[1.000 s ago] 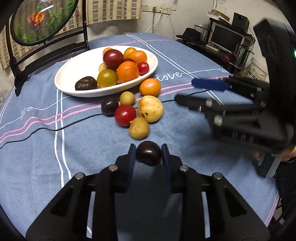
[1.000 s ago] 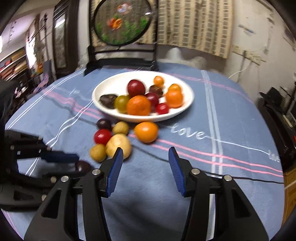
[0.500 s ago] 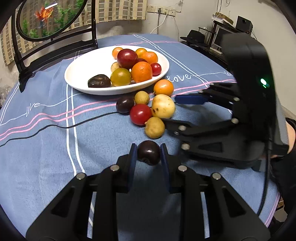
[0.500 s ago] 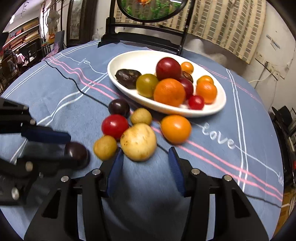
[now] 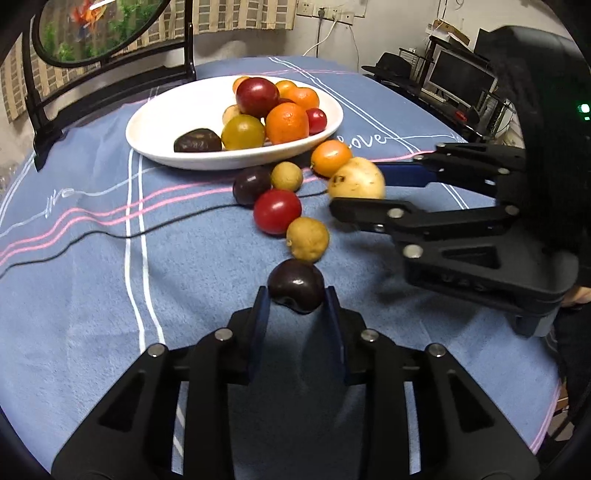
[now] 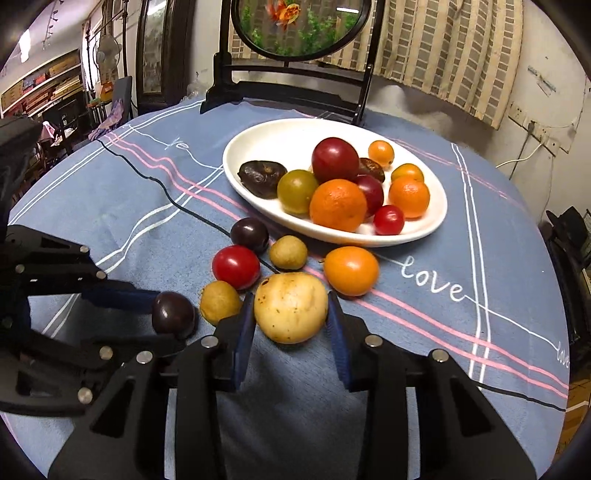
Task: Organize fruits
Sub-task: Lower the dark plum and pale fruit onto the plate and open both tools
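A: What lies nearest?

B: A round table under a soft blue cloth [image 5: 92, 295] with white, pink and black stripes. The left gripper [image 5: 297, 301] is clamped on a glossy dark plum [image 5: 295, 285]; whether the plum touches the cloth is hard to say. The right gripper [image 6: 291, 314] has its blue pads around a pale, speckled yellow fruit [image 6: 291, 307], lumpy like a potato. The left pad seems to touch it, but I cannot tell if the grip has closed.

A: And past those?

B: Loose fruit in a cluster on the cloth: a small tan fruit [image 6: 220, 302] just beside the plum, a shiny red tomato [image 6: 236, 266], another tan one [image 6: 288, 252], a second dark plum [image 6: 249, 235] and a smooth orange fruit [image 6: 351, 270].

A: Farther on?

B: An oval white dish [image 6: 258, 147], glazed, heaped on one side with oranges, a dark red plum, a greenish tomato and a wrinkled brown fruit. Several pieces sit hidden behind others.

A: The room?

B: A black stand holding a round painted panel [image 6: 299, 26], cut off at the top, before a striped curtain [image 6: 443, 48]. A desk with a monitor [image 5: 461, 79] stands off to one side, dim and hard to read.
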`<control>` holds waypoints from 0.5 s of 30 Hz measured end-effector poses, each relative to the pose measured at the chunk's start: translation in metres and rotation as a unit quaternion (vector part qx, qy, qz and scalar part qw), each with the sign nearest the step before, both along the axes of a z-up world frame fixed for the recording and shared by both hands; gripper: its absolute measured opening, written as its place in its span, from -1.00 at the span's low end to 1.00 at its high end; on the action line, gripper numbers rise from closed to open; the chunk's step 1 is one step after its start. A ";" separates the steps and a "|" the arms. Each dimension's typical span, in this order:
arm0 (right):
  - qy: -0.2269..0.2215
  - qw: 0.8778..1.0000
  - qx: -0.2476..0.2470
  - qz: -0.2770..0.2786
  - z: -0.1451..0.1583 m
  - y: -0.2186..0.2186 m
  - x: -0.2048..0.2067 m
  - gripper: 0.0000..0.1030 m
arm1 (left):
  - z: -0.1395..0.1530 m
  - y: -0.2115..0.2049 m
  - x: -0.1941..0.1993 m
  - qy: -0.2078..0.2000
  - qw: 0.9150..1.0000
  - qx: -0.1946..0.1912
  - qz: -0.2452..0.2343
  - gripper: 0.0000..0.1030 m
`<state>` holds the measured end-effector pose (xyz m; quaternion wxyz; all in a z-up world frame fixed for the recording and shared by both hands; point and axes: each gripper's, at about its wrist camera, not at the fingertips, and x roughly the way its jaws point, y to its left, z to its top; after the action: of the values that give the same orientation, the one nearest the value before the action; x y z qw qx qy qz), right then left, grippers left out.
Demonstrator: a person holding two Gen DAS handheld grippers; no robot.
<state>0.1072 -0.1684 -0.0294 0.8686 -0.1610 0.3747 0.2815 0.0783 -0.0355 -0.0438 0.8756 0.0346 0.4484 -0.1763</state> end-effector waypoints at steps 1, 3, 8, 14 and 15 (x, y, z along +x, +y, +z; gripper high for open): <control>-0.002 1.000 0.002 -0.001 0.001 -0.001 -0.001 -0.27 | 0.000 0.000 0.000 0.001 1.000 -0.001 -0.001 -0.41; -0.006 1.000 0.006 -0.002 0.005 -0.003 -0.002 -0.27 | 0.001 -0.001 0.000 -0.003 1.000 0.000 -0.003 -0.41; -0.030 0.999 0.029 -0.014 0.022 -0.010 -0.001 -0.27 | 0.019 0.005 0.000 -0.031 1.000 -0.005 0.002 -0.41; -0.084 0.992 0.065 -0.061 0.048 -0.014 0.017 -0.27 | 0.050 0.023 0.033 -0.062 0.997 -0.012 0.035 -0.42; -0.089 0.991 0.071 -0.069 0.050 -0.013 0.022 -0.27 | 0.056 0.026 0.044 -0.069 0.997 -0.012 0.044 -0.42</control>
<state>0.1292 -0.1817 0.0210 0.9252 -0.0967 0.2852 0.2310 0.1222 -0.0098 0.0117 0.9116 0.0164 0.3860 -0.1406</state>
